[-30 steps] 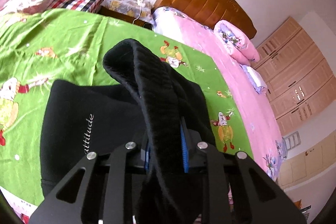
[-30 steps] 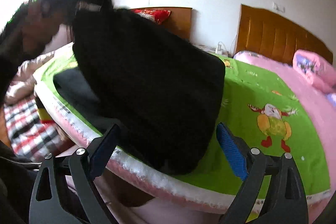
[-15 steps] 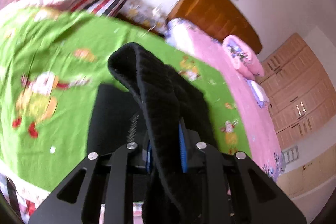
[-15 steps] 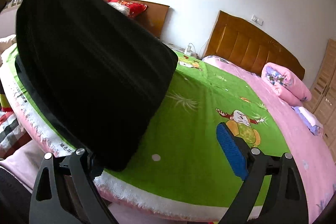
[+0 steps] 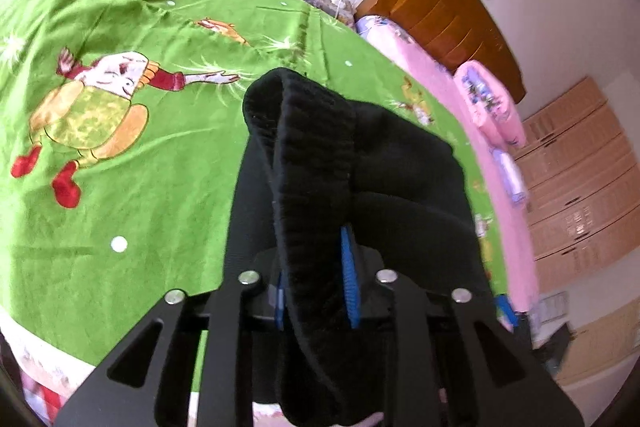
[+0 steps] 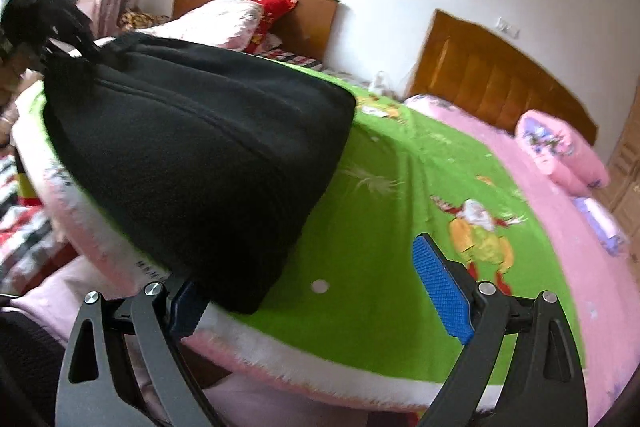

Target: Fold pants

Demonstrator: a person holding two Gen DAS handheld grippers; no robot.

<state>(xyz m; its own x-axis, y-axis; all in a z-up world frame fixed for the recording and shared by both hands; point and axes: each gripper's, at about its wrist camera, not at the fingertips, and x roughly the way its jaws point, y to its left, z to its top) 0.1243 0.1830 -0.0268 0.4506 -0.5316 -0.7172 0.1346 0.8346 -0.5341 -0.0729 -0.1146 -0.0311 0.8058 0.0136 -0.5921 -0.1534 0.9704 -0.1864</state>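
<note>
The black pants (image 5: 320, 163) hang doubled over from my left gripper (image 5: 316, 287), which is shut on their thick ribbed edge, held above the green cartoon bedspread (image 5: 120, 155). In the right wrist view the same pants (image 6: 200, 147) hang as a wide black sheet from the left gripper (image 6: 44, 15) at the upper left, the low corner near the bed's front edge. My right gripper (image 6: 316, 303) is open and empty; the pants' low corner overlaps its left pad, with contact unclear.
The bed has a white fuzzy front edge (image 6: 304, 359). A pink bed with a rolled quilt (image 6: 560, 151) lies to the right, wooden headboards (image 6: 500, 79) behind. Wardrobes (image 5: 580, 179) stand at the far right. A checked blanket (image 6: 24, 219) lies low at left.
The left gripper has carried the pants to the right across the bed and lifted them off the sheet. The right gripper stays open and has swung along with it.
</note>
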